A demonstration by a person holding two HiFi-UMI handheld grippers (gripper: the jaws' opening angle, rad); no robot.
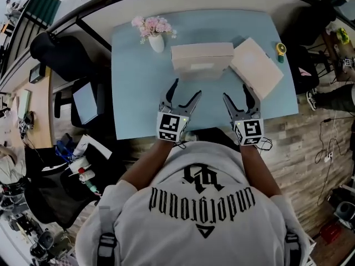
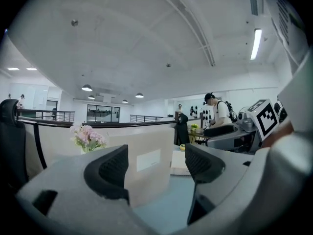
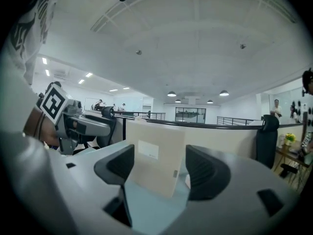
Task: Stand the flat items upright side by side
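left gripper (image 1: 187, 88) + right gripper (image 1: 237, 91): jaws apart, empty, mid-frame | upright box (image 1: 202, 57): top centre | flat box (image 1: 256, 66): upper right | tip: pinch flat box's edge, tip it up gently beside the upright one

Wore a white short-sleeved T-shirt (image 1: 205, 165) printed with black gothic lettering and a triangle emblem, plus grey shoulder straps (image 1: 106, 244) with dark buckles. Carried light grey tools, the left gripper (image 1: 186, 88) and right gripper (image 1: 237, 91), each with black fingers (image 1: 171, 91) and a cube (image 1: 171, 125) of black-and-white square markers.
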